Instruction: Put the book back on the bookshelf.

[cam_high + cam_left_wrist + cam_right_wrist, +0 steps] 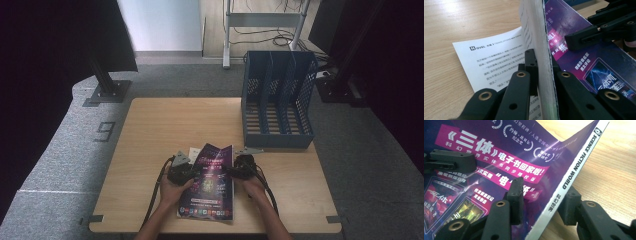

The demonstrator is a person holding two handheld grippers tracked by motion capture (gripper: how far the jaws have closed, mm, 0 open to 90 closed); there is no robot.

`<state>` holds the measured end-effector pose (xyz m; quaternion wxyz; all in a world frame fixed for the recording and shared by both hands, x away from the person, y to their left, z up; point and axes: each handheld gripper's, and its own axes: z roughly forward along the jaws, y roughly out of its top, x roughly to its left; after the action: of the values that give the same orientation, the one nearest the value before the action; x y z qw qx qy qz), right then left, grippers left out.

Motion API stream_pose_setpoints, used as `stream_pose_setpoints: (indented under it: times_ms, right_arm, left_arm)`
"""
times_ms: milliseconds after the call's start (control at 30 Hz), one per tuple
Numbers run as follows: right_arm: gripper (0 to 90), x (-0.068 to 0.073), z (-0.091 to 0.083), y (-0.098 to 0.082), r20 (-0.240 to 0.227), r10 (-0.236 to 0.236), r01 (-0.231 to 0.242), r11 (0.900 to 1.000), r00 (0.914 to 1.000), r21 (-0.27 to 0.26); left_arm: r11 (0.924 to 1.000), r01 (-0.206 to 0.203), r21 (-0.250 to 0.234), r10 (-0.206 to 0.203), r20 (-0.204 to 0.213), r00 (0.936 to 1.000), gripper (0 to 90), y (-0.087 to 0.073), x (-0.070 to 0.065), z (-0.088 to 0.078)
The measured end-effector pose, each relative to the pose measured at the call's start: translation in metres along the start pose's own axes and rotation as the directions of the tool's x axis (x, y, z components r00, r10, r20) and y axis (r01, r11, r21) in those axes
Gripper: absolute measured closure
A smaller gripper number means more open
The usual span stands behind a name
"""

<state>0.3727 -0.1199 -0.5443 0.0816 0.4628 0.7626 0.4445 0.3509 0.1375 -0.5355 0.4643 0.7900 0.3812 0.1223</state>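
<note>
High view showed a person's two hands at the six o'clock edge of the wooden surface, each with a gripper on a purple magazine that lay near that edge, with the blue file rack well apart toward one o'clock. The left gripper was clamped on the magazine's nine o'clock edge; in the left gripper view its jaws pressed on the white page block from both sides, and a loose white page splayed out onto the surface beside them. The right gripper stood at the spine side, toward three o'clock. In the right gripper view the spine ran between its jaws, one pad over the cover and the other below the spine, but a gap seemed to remain, so I judged them apart around the spine and not yet pressing.

The risk I saw lay in that uneven hold. If the left gripper lifted before the right one bit, the magazine could swing and sag from one edge, and the glossy cover could slide out. The splayed page was outside the left grip; it might fold or crease when the magazine rose. A right grip that landed only on the cover, and not the whole spine, could peel the cover open and let the pages fan out.
</note>
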Motion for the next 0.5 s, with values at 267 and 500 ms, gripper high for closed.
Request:
stream_pose_setpoints:
  times_ms: [267, 500]
  right_arm:
    - [64.6, 0.004, -0.011, 0.003, -0.013, -0.025, 0.025, 0.999, 0.9996, -0.037]
    - [66.4, 0.009, -0.027, 0.006, -0.014, -0.058, 0.056, 0.995, 0.9982, -0.085]
  left_arm:
    - [0.9995, -0.007, -0.031, 0.008, 0.01, 0.9999, 84.4, 0.006, -0.002, -0.009]
    - [0.9972, -0.021, -0.072, 0.023, 0.026, 0.9994, 84.2, 0.012, -0.005, -0.019]
